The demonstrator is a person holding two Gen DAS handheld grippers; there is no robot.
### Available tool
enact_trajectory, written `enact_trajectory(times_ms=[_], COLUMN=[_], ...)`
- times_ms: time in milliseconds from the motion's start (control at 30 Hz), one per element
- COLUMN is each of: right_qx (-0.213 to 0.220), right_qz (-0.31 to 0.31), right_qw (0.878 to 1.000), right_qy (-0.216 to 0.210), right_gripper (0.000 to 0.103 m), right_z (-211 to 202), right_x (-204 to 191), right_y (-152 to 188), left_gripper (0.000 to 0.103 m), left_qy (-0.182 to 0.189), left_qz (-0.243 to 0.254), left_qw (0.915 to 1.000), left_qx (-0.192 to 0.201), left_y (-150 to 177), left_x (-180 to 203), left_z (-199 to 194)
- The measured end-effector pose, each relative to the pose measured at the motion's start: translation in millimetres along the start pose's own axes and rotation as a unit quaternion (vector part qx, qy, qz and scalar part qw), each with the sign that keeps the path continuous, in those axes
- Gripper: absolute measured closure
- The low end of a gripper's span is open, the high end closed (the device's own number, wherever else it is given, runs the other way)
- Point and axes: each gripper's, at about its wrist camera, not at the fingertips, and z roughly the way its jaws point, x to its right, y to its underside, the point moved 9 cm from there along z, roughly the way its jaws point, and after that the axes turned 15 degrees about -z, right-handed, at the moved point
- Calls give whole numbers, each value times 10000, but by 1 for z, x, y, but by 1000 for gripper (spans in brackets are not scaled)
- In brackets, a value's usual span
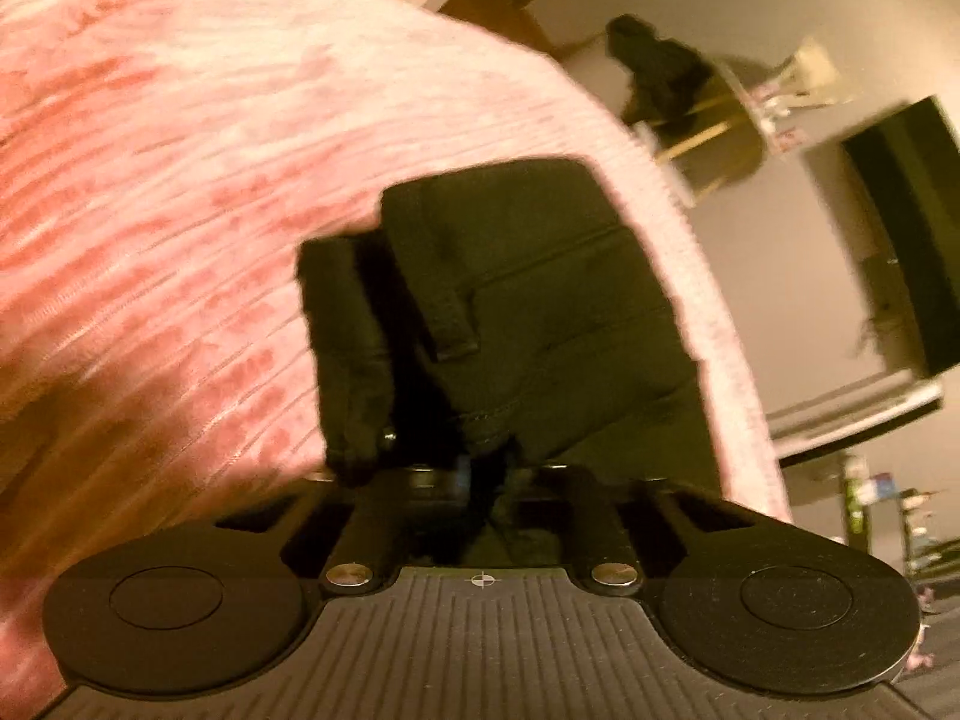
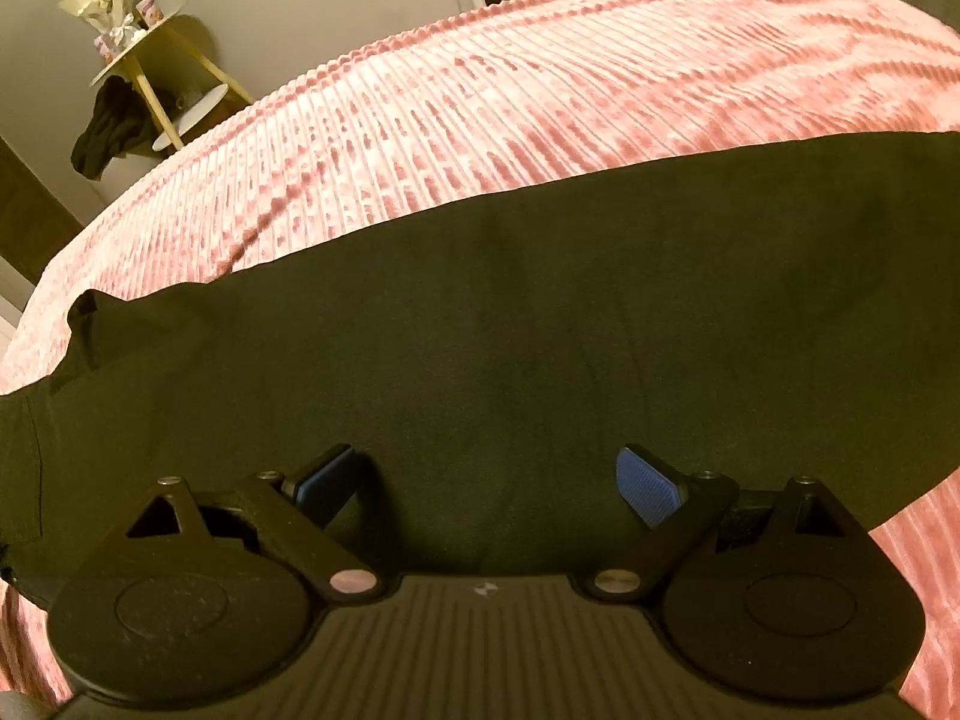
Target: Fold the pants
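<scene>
Gripping: we hold the left gripper [image 1: 480, 468] clamped on a bunched edge of the dark pants [image 1: 528, 300]; its jaws are drawn together and the cloth rises straight out from between them, hiding the pads.
Left view of the pants: we see a folded, seamed part with a belt loop standing up just ahead of the left gripper, lifted off the pink ribbed blanket [image 1: 180, 180], which fills the space ahead and to the left.
Picture quality, left: we note blur over the blanket and the room beyond, so the fine detail of the cloth edge is hard to read.
Right gripper: we keep the right gripper [image 2: 486, 480] wide apart, with its blue pads [image 2: 648, 483] clear of each other and nothing pinched between them.
Pants under the right gripper: we see the pants [image 2: 480, 312] spread flat as a broad dark band directly ahead of and beneath the right gripper's fingers, running from far left to far right.
Contact, right: we cannot tell whether the fingertips touch the cloth or hang just above it.
Blanket, right view: we see the pink ribbed blanket [image 2: 540, 90] beyond the pants, ahead of the gripper, and again at the lower corners on either side.
Far ahead, left of the right gripper: we see a small round side table [image 2: 150, 54] by the wall, with a dark garment [image 2: 114, 132] hanging from it.
</scene>
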Motion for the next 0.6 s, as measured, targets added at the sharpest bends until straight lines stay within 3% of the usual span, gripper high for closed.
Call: enact_trajectory(times_ms=[167,233,300,367,400,467,500,533,600], right_qx=[97,157,415,708,796,914,927,907,833], right_qz=[97,44,-111,-296,-393,-673,-818,-957,-1229], right_qw=[9999,9998,9990,9966,9953,9917,9897,9879,9841], right_qy=[-50,-70,-103,-295,-390,-608,-716,-816,-976], right_gripper=[10,14,21,27,33,47,56,59,61], right_z=[-4,-7,-15,-20,-21,-16,-10,-4,14], right_x=[2,-1,-10,-27,-36,-61,-74,-88,-120], right_y=[-1,-5,-14,-24,-28,-36,-40,-43,-55], left_gripper=[97,95,91,80,74,31,24,17,14], left_qy=[578,285,-291,-794,-1012,-1274,-1281,-1233,-989], left_qz=[286,628,841,842,833,674,584,581,877], left_qw=[9978,9974,9959,9928,9897,9829,9793,9773,9783], left_qx=[161,218,184,320,575,1150,1455,1620,1595], left_y=[0,0,3,7,6,2,2,4,20], left_x=[20,21,13,0,-5,-11,-10,-5,15], left_z=[-47,-44,-33,-33,-40,-59,-69,-75,-76])
